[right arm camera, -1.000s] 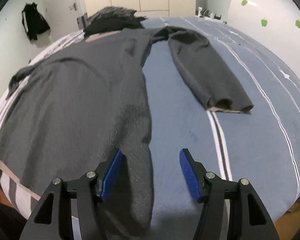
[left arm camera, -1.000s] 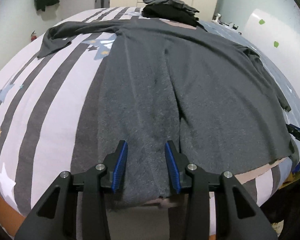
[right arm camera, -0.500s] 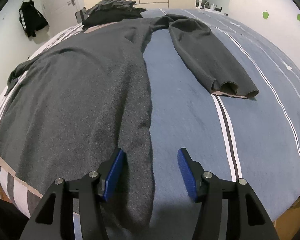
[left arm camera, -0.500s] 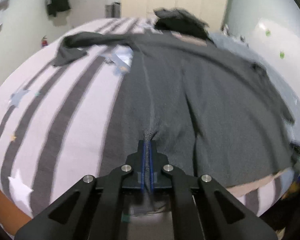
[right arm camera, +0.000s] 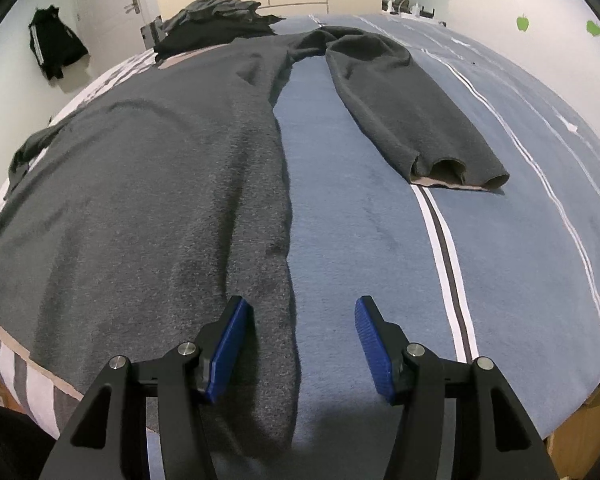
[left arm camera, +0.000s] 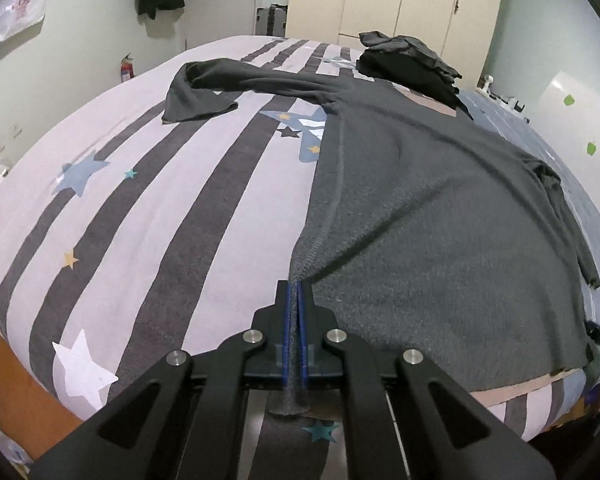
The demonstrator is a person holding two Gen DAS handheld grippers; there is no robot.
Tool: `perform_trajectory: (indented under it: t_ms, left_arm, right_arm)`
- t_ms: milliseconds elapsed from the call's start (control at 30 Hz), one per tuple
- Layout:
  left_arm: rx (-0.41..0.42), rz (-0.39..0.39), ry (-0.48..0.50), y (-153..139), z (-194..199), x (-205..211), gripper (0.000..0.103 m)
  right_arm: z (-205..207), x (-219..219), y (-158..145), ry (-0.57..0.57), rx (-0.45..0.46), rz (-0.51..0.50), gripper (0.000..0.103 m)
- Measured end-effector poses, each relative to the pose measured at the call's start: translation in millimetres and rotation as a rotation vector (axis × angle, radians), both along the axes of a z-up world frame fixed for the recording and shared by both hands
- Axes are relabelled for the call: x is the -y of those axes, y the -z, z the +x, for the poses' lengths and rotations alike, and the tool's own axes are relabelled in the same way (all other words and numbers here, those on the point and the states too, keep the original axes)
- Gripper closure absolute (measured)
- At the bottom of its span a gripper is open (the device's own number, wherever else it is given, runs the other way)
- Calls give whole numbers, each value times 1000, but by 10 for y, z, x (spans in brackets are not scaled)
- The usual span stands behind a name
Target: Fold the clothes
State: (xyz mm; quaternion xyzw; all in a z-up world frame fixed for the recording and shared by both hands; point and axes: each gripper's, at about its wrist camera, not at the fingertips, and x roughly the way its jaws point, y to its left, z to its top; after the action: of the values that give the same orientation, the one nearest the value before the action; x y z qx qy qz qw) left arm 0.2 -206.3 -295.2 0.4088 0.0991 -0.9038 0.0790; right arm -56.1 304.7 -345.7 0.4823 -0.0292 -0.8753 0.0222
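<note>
- Left wrist view: the left claw (left arm camera: 296, 300) is clamped on the near hem of the grey sweater (left arm camera: 440, 208), which lies spread on the bed (left arm camera: 140, 208) (striped cover bare to the left).
- Right wrist view: the right claw (right arm camera: 300, 332) stands apart, straddling the grey sweater's (right arm camera: 148, 200) side edge; blue cover is bare alongside.

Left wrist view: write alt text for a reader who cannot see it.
The left gripper is shut on the near hem of a dark grey sweater spread across a striped, star-printed bedspread. A pile of dark clothes sits at the far end.
</note>
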Motion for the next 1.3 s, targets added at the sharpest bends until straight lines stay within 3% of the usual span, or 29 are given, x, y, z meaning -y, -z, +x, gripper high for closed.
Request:
perform_trajectory:
  t_ms: [100,233,400,500,700,733,800,833,1067,1300]
  left_arm:
    - [-14,1,-4,-17,11,31,101]
    - [-47,-17,-25,-105,43,68,101]
    - [-66,7,-95,-163,96,255,101]
    - [-45,2,-133,-128,115,362,101]
    - [15,-40,-111,-3,85,304,101]
    - [18,-31,-116,-4,85,314,101]
    - [28,-26,-120,18,77,333,101]
    - [35,-26,-122,36,74,340,101]
    - [20,-11,-124,-76,80,331,101]
    - [-50,38,-51,-528,121,43,101]
  right_arm:
    - [-11,3,5,-9,2,0,51]
    - [-8,13,-19,-43,15,-86,49]
    - [-5,99,-24,-75,17,-86,49]
    - [-25,76,-24,-70,21,-111,49]
    - [-7,149,9,-84,17,-105,49]
    - [10,194,5,-100,15,-102,52]
    - [22,260,-2,-137,14,-114,77]
    - [23,298,5,-155,23,-114,95]
    - [-11,261,-106,-129,-17,-97,99]
    - [-22,-155,-795,-66,-116,-89,99]
